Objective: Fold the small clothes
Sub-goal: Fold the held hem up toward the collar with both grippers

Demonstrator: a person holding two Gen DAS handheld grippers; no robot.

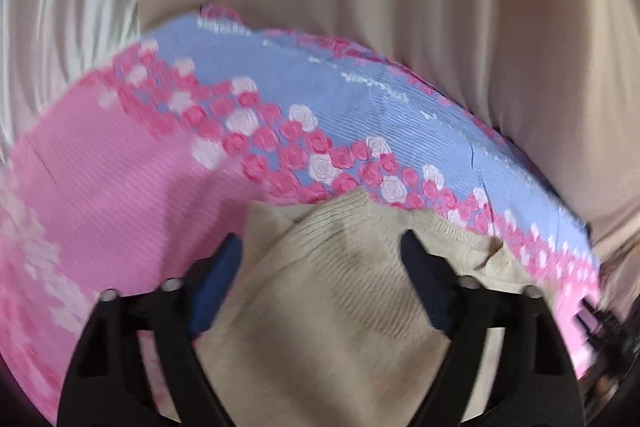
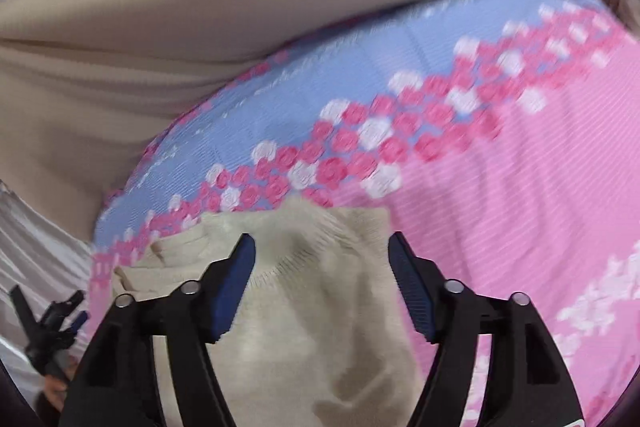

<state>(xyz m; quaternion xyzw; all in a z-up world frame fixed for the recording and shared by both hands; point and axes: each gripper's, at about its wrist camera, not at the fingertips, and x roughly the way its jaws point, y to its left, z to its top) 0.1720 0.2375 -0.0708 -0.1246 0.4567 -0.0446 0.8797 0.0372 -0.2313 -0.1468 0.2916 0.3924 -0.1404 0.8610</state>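
Observation:
A small beige knitted garment point(image 1: 340, 307) lies on a pink and blue bed sheet with a rose pattern point(image 1: 120, 187). My left gripper point(image 1: 320, 259) is open, its black jaws with blue pads spread wide over the knit. In the right wrist view the same garment point(image 2: 320, 307) lies on the sheet point(image 2: 520, 207). My right gripper point(image 2: 322, 259) is open too, its jaws astride the garment's upper part. The other gripper point(image 2: 48, 331) shows at the lower left of that view. Both views are motion-blurred.
Beige curtain folds point(image 1: 400, 7) hang behind the bed, also in the right wrist view point(image 2: 200, 7). White shiny fabric point(image 1: 60, 27) hangs at the left. The sheet's edge point(image 2: 120, 203) drops off beside the curtain.

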